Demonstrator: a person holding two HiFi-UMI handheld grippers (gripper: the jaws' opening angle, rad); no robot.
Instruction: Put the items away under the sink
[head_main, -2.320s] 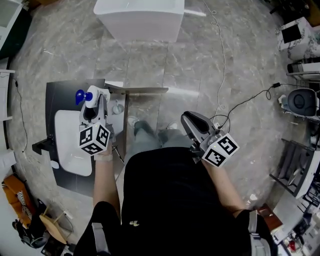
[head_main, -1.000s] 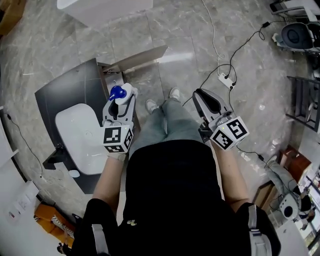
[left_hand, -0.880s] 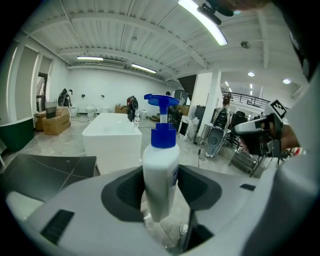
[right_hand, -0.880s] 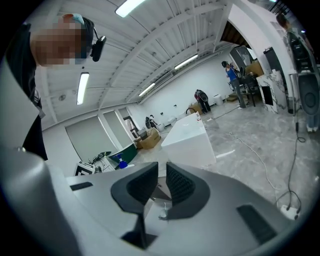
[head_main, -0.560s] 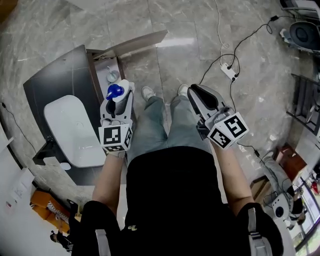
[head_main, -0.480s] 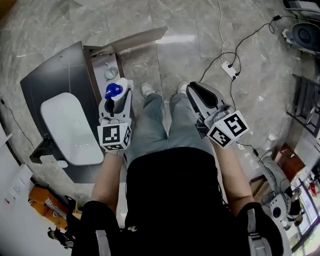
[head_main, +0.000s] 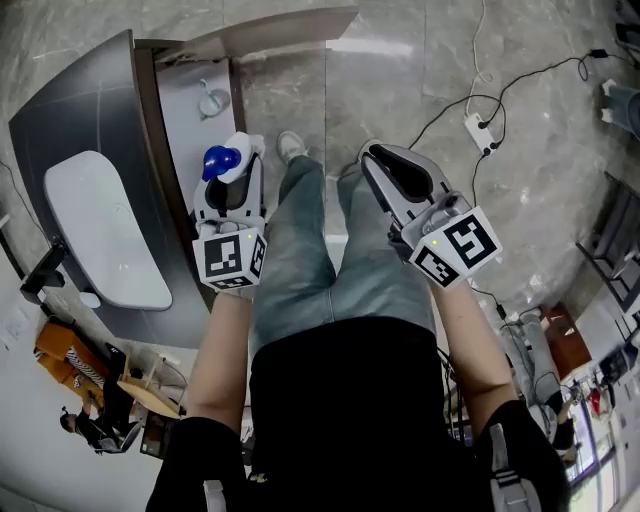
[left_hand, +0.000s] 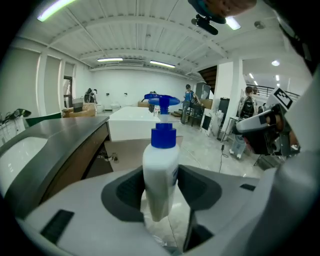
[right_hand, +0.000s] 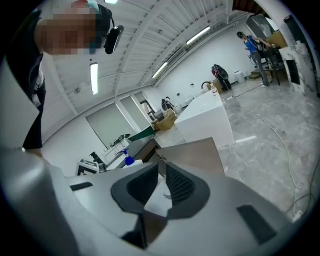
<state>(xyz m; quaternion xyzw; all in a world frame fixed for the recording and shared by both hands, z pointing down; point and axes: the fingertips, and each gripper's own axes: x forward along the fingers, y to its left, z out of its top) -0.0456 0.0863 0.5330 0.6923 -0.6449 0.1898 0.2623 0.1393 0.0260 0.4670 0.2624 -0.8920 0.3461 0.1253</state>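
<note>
**Left gripper (left_hand: 160, 187) held a pump bottle (left_hand: 160, 165) by the open vanity**

The left gripper's jaws stood wide, clamped on the upright white bottle with its blue pump. To its left ran the dark counter (head_main: 90, 110) with a white sink (head_main: 100, 230). Ahead, the cabinet door (head_main: 270, 30) stood open over the grey marble floor (head_main: 420, 60). To its right, the right gripper (right_hand: 161, 186) was empty, its jaws nearly together.
</note>
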